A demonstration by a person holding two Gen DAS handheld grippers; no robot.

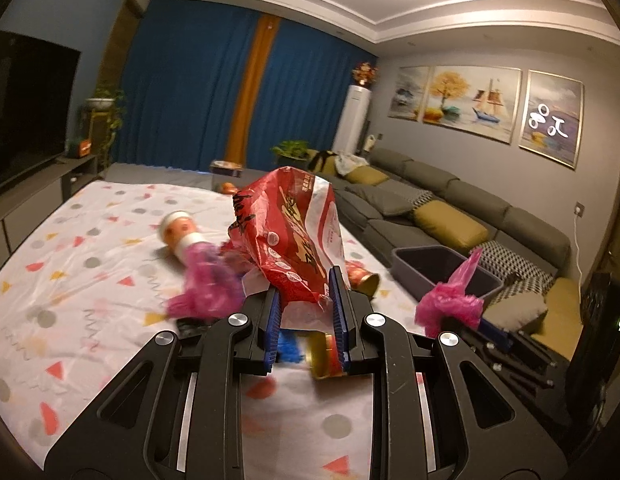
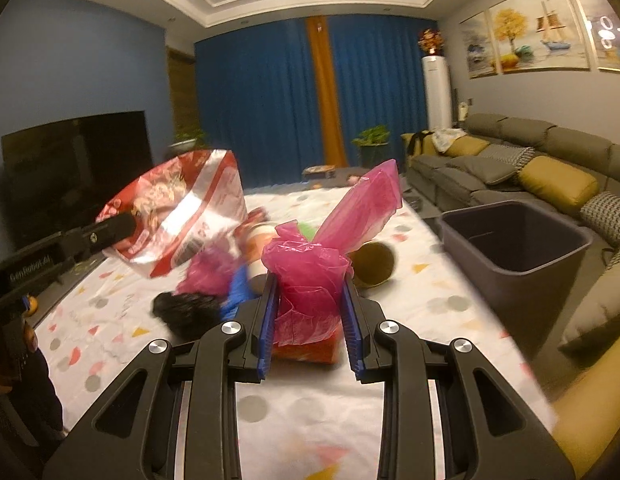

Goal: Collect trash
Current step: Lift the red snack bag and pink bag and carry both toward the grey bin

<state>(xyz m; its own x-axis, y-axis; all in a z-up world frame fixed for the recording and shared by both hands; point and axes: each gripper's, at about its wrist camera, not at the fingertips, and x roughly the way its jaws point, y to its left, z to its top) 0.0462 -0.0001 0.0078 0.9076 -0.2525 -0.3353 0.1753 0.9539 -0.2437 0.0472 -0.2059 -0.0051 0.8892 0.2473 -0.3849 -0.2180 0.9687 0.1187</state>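
Blue curtains with an orange strip down the middle cover the far wall, under a stepped white ceiling with round lights. A grey sofa with mustard cushions runs along the right wall, below three framed paintings. A dark television stands on the left; a white tower air conditioner fills the corner.

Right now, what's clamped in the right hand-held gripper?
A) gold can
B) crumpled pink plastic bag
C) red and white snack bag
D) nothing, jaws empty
B: in the right wrist view the right hand-held gripper has its blue pads pressed on a crumpled pink plastic bag; the red and white snack bag sits in the left hand-held gripper.
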